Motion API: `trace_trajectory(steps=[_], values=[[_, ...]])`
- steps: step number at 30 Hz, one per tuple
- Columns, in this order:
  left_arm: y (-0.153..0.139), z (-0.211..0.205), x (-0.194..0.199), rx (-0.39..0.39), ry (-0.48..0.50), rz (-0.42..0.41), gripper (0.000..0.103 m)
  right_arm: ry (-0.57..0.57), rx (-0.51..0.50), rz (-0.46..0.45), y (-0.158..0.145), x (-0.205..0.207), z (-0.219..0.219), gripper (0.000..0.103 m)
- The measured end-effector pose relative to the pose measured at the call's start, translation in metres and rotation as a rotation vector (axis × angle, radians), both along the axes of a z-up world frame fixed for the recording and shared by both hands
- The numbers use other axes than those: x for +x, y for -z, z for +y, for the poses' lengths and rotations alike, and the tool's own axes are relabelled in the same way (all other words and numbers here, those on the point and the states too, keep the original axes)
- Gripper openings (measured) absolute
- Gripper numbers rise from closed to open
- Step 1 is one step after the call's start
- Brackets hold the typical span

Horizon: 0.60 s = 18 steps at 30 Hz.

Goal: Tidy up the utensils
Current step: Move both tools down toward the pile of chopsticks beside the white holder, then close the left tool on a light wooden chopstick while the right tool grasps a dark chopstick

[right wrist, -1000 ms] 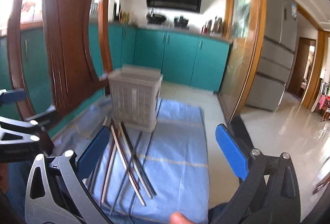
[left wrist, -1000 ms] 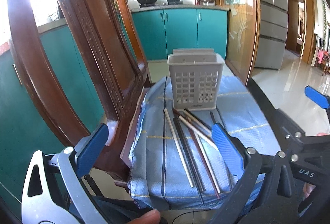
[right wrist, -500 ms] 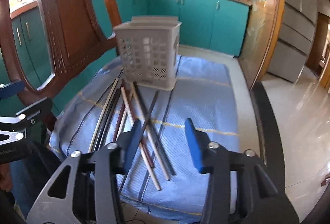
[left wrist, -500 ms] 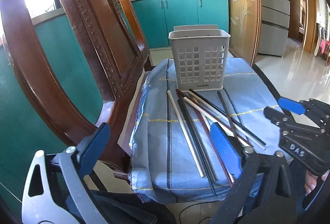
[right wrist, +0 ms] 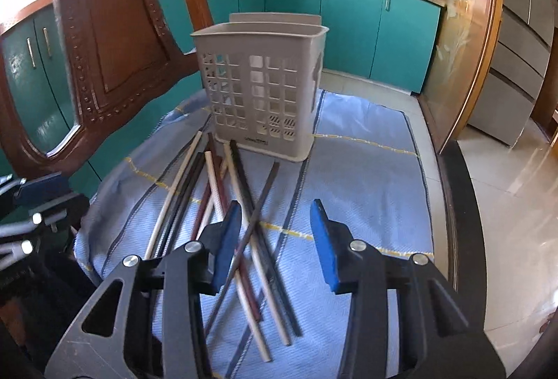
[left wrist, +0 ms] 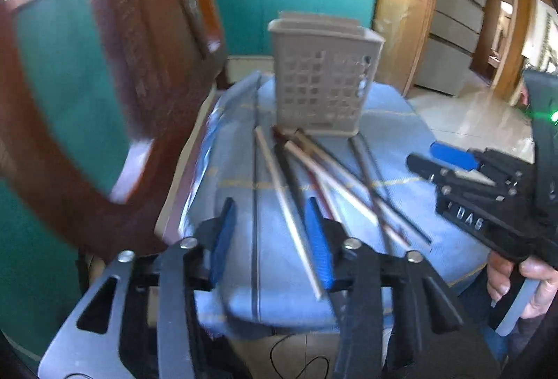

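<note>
Chopsticks point(right wrist: 223, 204), pale, dark and reddish ones, are lying crisscrossed on the blue cloth point(right wrist: 366, 176) in front of the grey basket point(right wrist: 261, 82). Left gripper point(left wrist: 268, 239) is hovering over them, jaws closing on nothing. Right gripper point(right wrist: 275, 239) is tilting down, part open, empty.

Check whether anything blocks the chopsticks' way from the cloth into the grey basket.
Nothing visible does. The chopsticks lie loose and crossed on the blue cloth directly in front of the grey basket, whose top is open. Both tools hover over the near ends: the left tool, closing, and the right tool.
</note>
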<state>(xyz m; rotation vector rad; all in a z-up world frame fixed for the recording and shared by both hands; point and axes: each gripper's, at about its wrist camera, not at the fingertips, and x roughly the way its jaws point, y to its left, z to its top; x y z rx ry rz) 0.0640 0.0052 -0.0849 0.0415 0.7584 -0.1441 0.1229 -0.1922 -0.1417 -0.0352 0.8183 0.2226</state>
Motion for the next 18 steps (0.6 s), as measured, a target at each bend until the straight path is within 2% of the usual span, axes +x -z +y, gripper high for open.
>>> trace_trajectory(steps=[2, 4, 7, 9, 11, 13, 16, 17, 18], values=[[-0.008, -0.001, 0.014, -0.007, 0.018, -0.017, 0.031, -0.022, 0.055, 0.063, 0.006, 0.012, -0.005, 0.043], [-0.017, -0.003, 0.037, -0.027, 0.050, 0.000, 0.013, -0.023, 0.084, 0.127, 0.016, 0.023, -0.006, 0.043], [-0.029, -0.008, 0.070, -0.011, 0.063, 0.004, 0.012, -0.039, 0.119, 0.186, 0.026, 0.037, 0.000, 0.043], [-0.033, -0.013, 0.090, 0.012, 0.075, 0.003, 0.012, -0.064, 0.084, 0.196, 0.029, 0.047, 0.014, 0.043], [-0.029, -0.016, 0.109, 0.026, 0.076, 0.025, 0.012, -0.052, 0.009, 0.192, 0.032, 0.063, 0.023, 0.043], [-0.021, -0.015, 0.119, 0.000, 0.068, 0.058, 0.011, -0.032, 0.029, 0.229, 0.038, 0.081, 0.020, 0.040], [0.001, -0.015, 0.125, -0.008, 0.056, 0.112, 0.011, -0.038, 0.064, 0.339, 0.055, 0.108, 0.022, 0.031], [0.010, -0.016, 0.127, -0.014, 0.058, 0.141, 0.011, -0.058, 0.072, 0.355, 0.059, 0.111, 0.024, 0.021], [0.017, -0.015, 0.127, -0.019, 0.058, 0.163, 0.011, -0.072, 0.076, 0.359, 0.060, 0.112, 0.024, 0.015]])
